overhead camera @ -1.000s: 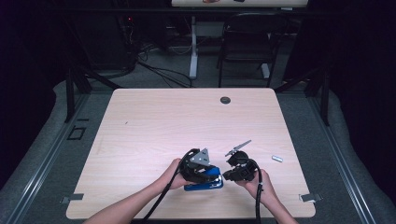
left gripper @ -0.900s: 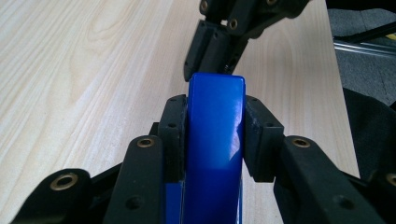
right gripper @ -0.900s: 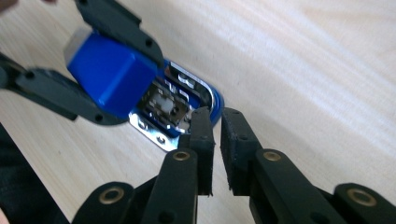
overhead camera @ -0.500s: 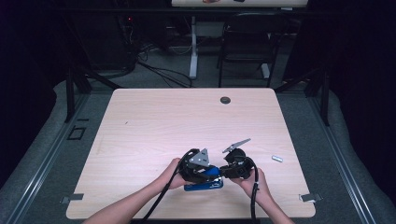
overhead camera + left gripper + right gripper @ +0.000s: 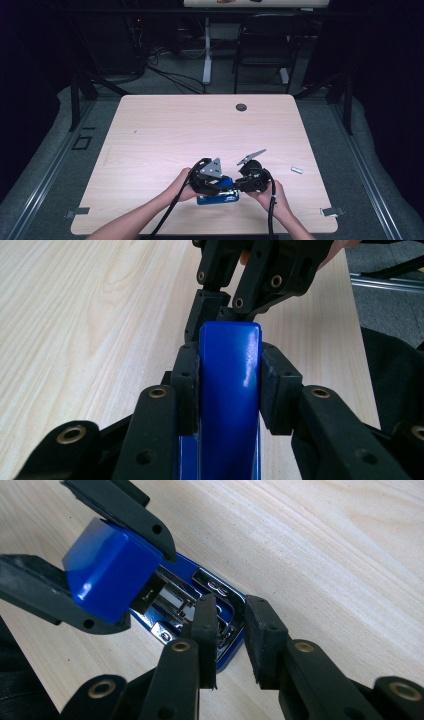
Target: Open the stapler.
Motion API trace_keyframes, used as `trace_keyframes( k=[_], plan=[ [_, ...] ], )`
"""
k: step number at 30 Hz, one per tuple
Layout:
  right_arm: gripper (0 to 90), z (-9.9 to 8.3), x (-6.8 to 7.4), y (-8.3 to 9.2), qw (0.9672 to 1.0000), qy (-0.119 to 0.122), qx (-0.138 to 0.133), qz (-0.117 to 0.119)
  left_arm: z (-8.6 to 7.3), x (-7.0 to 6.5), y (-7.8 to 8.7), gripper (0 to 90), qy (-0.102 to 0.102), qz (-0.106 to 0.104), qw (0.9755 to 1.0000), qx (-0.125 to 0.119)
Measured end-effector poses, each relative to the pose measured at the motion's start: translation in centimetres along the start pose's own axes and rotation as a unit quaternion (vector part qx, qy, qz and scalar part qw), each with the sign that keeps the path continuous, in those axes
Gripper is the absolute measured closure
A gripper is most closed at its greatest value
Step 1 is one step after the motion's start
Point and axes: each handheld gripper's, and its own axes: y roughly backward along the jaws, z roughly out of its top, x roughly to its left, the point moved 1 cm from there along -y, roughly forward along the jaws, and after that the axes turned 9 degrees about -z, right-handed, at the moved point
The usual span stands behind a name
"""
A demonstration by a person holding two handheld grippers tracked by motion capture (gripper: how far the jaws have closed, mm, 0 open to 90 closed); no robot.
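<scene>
While both hands meet near the table's [image 5: 150, 130] front edge:
Left gripper [image 5: 227, 382]: clamped on the blue stapler's [image 5: 229, 390] raised top.
Stapler: near edge, between the grippers.
Right gripper [image 5: 231, 630]: jaws slightly apart, straddling the stapler's base wall.
Far right: small metal piece [image 5: 297, 170].

Glossy blue plastic stapler [image 5: 230, 390] with shiny metal inner rail, matt black gripper pads [image 5: 262, 635], pale wood-grain table [image 5: 165, 130]

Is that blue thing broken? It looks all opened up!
It looks opened, not broken. The blue stapler has its top lifted, pinched by the left gripper, so the shiny metal track inside shows. The right gripper has one jaw inside the base. A small silver piece lies alone on the table.
</scene>
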Motion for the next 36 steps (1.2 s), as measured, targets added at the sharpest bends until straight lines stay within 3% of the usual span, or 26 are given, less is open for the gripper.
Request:
trace_keyframes(
  k=[4,10,11,14,36],
  plan=[
    [76.3,0.0,0.2,0.0,1.0000,-0.002,-0.004,-0.002,0.1,-0.1,0.2,65.9,-0.005,0.003,1.0000,0.006],
    [76.3,0.1,0.3,0.1,0.9998,0.016,0.005,-0.014,0.2,-0.3,0.7,65.9,-0.011,0.006,0.9998,0.015],
    [76.3,0.1,0.5,0.0,0.9999,0.010,-0.001,-0.014,0.2,-0.3,0.8,65.9,-0.010,0.008,0.9999,0.011],
    [76.5,0.1,0.4,0.1,0.9994,0.026,0.011,-0.022,0.2,-0.5,1.1,66.0,-0.013,0.009,0.9998,0.011],
    [78.4,0.1,0.5,0.0,0.9996,0.020,0.005,-0.018,-0.2,-1.0,3.6,65.9,-0.016,0.016,0.9996,0.016]
  ],
)
